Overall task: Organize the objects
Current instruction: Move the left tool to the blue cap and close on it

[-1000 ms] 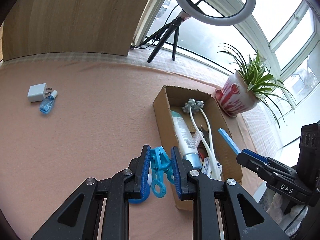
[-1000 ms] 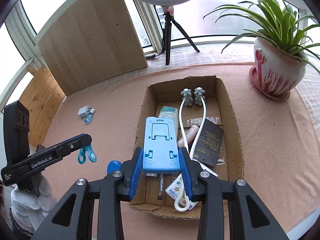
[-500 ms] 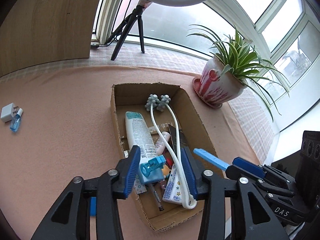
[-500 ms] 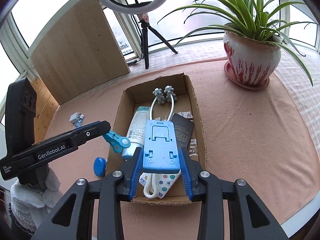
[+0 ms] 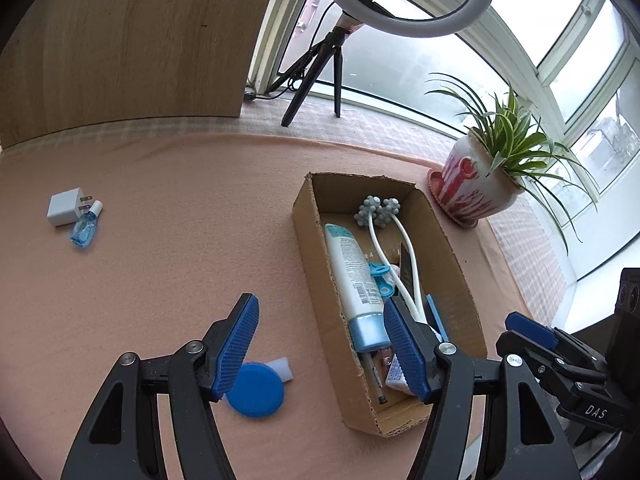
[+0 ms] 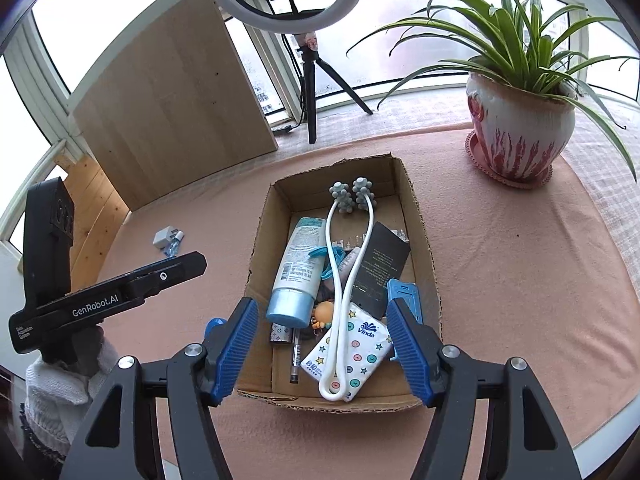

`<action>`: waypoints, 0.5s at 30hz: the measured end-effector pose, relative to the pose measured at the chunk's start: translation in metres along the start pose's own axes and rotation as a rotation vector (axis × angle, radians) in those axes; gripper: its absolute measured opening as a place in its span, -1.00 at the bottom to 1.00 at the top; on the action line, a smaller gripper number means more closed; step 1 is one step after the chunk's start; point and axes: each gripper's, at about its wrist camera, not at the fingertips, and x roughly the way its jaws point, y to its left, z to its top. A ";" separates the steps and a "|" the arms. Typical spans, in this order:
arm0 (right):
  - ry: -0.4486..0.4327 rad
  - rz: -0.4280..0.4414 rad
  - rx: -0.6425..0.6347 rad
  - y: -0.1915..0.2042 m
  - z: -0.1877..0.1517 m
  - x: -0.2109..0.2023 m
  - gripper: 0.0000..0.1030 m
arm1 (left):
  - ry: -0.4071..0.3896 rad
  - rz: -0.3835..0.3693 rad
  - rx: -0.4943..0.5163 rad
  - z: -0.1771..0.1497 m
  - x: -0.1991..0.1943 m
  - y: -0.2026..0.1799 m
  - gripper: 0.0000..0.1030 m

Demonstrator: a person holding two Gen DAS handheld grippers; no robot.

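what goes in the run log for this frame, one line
left gripper: open, empty | right gripper: open, empty | blue clip, blue stand: in cardboard box | blue disc, charger: on cloth

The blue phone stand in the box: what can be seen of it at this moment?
The blue phone stand looks like hard plastic, a flat slotted plate. It leans against the right wall of the cardboard box, near the front corner. Its lower part is hidden behind a finger of the open right gripper, which does not hold it. The black packet lies right beside it.
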 end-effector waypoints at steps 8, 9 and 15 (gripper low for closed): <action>0.034 0.071 0.015 0.023 -0.008 0.010 0.23 | 0.040 0.068 -0.020 -0.011 -0.007 0.055 0.33; 0.040 0.078 0.023 0.026 -0.009 0.012 0.23 | 0.052 0.073 -0.010 -0.014 -0.004 0.058 0.33; 0.063 0.085 0.051 0.034 -0.017 0.018 0.23 | 0.147 0.090 0.055 -0.036 0.027 0.056 0.33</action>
